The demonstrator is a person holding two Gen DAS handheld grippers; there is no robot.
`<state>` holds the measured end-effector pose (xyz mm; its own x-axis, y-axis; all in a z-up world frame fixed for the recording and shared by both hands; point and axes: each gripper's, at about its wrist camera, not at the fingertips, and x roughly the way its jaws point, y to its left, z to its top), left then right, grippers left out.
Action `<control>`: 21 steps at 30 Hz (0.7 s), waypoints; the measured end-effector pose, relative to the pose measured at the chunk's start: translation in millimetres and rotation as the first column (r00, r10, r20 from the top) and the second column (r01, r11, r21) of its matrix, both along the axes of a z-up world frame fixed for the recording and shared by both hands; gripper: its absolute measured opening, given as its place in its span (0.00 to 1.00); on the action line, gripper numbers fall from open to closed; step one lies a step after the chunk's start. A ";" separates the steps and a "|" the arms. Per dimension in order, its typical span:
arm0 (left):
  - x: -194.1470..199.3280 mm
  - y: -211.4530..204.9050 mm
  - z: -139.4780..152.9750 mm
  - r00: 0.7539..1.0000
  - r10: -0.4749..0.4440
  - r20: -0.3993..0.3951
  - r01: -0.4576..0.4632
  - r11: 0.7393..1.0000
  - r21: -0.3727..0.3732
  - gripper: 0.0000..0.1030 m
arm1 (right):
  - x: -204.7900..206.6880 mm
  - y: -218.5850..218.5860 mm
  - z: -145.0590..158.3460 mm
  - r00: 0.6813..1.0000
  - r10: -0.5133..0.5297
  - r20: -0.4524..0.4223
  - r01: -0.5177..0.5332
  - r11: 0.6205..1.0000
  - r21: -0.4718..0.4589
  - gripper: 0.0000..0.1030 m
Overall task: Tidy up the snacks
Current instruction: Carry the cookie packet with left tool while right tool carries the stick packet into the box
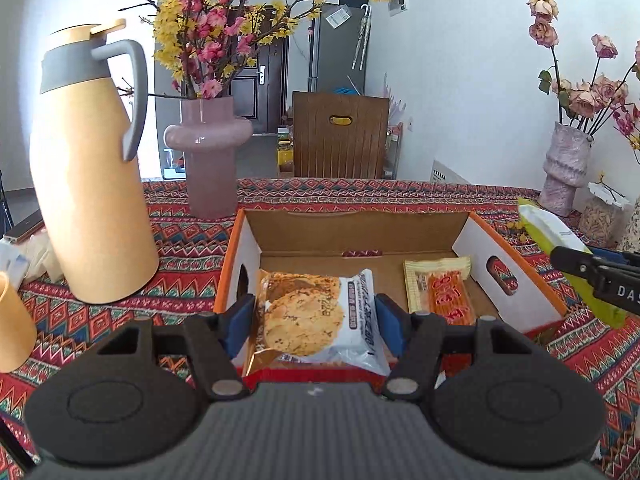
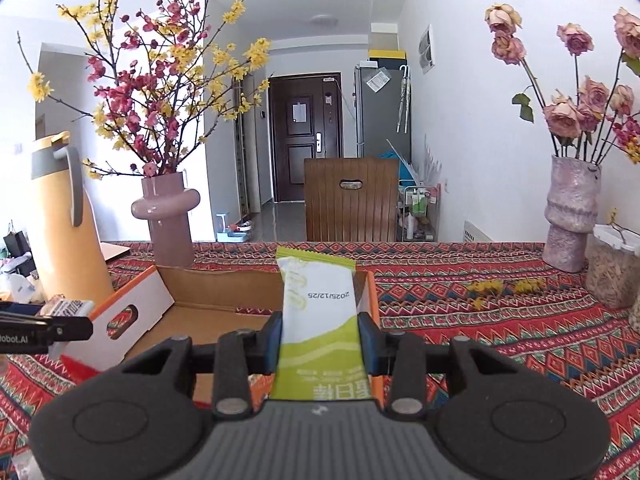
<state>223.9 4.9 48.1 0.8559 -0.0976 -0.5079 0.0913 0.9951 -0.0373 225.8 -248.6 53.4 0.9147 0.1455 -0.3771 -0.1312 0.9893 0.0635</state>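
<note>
An open cardboard box [image 1: 352,228] with orange edges sits on the patterned tablecloth. My left gripper [image 1: 316,316] is shut on a cookie packet [image 1: 312,312], held over the box's near left part. An orange-and-yellow snack packet [image 1: 444,292] lies inside the box at the right. My right gripper [image 2: 320,340] is shut on a green-and-white snack packet [image 2: 316,320], held above the box's right edge [image 2: 372,300]. That packet also shows in the left wrist view [image 1: 560,248], right of the box.
A yellow thermos jug [image 1: 92,184] and a pink vase [image 1: 208,160] with blossom branches stand left of and behind the box. A textured vase [image 2: 572,216] with roses and a jar [image 2: 612,272] stand at the right. A yellow cup [image 1: 12,328] is at the far left. A wooden chair [image 2: 352,200] is behind the table.
</note>
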 end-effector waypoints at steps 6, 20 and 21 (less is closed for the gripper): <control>27.5 -3.4 -1.7 1.000 0.025 -0.004 -0.025 1.000 -0.008 0.63 | 35.7 12.9 -4.3 1.000 0.016 -0.025 -0.016 1.000 0.011 0.36; 59.3 8.6 -25.9 0.997 0.079 -0.021 -0.080 0.996 -0.037 0.63 | 64.4 17.1 -31.9 0.996 0.007 -0.085 -0.004 0.999 0.033 0.37; 60.3 9.0 -27.0 0.997 0.080 -0.023 -0.080 0.996 -0.037 0.63 | 64.2 17.1 -32.3 0.996 0.007 -0.085 -0.004 0.999 0.032 0.37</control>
<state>284.3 13.8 21.1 0.8508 -0.0488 -0.5232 0.0102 0.9970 -0.0765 290.0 -231.5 21.1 0.8786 0.1632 -0.4488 -0.1291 0.9860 0.1058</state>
